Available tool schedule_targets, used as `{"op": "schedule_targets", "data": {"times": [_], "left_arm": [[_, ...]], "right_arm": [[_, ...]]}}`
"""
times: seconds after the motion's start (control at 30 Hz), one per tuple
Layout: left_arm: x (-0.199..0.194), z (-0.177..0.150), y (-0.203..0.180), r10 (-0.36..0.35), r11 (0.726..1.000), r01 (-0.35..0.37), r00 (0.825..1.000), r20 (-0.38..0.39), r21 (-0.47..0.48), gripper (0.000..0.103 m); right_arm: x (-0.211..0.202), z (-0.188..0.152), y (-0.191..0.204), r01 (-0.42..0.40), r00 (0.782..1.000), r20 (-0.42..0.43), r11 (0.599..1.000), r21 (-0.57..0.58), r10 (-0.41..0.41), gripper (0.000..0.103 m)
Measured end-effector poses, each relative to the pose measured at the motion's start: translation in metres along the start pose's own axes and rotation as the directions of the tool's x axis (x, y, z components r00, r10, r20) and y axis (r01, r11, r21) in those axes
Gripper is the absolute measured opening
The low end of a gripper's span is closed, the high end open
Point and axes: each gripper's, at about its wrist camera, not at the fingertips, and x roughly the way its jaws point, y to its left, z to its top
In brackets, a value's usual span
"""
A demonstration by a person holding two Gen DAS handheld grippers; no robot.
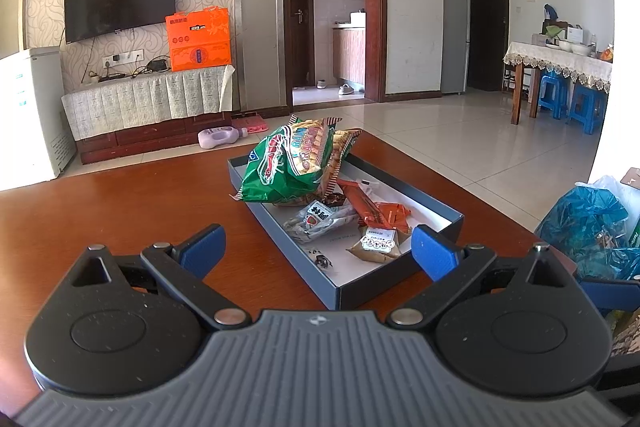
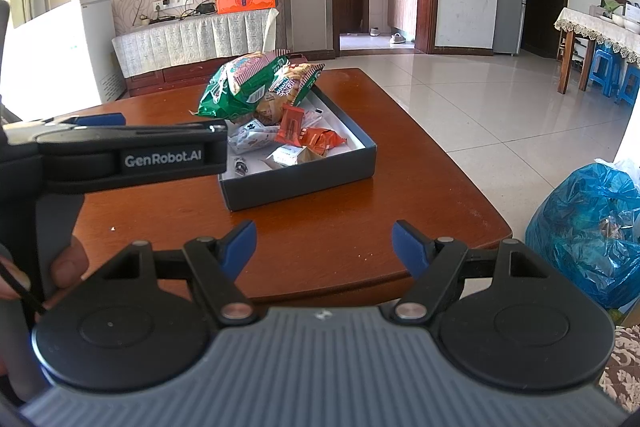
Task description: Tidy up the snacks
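A grey box [image 1: 374, 287] [image 2: 304, 183] with a white inside stands on the wooden table [image 1: 120, 211] [image 2: 320, 247]. In it lie a green prawn-cracker bag [image 1: 288, 163] [image 2: 244, 87], orange packets [image 1: 380, 213] [image 2: 320, 139], a grey-white packet [image 1: 320, 219] [image 2: 252, 139] and a small tan packet [image 1: 374, 247] [image 2: 286, 155]. My left gripper [image 1: 318, 251] is open and empty, just short of the box's near end; its side shows in the right wrist view [image 2: 132, 147]. My right gripper [image 2: 324, 247] is open and empty over the table, short of the box.
A blue plastic bag [image 1: 592, 227] [image 2: 588, 227] sits off the table's right side. Beyond the table are tiled floor [image 2: 480, 95], a TV cabinet [image 1: 148, 107] and a purple bottle [image 1: 220, 137] on the floor. A dining table with blue stools [image 1: 560, 87] stands far right.
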Motion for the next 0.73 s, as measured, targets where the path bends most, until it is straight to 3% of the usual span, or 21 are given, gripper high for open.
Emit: {"op": "schedule_targets", "data": {"times": [0.73], "left_arm": [[0.0003,-0.0023,-0.0059,-0.027,0.999,0.027,0.999,0.017,0.028,0.101]], "right_arm": [[-0.0006,0.0012,-0.0003,0.000,1.000,-0.001,1.000,0.000,0.000,0.077]]}}
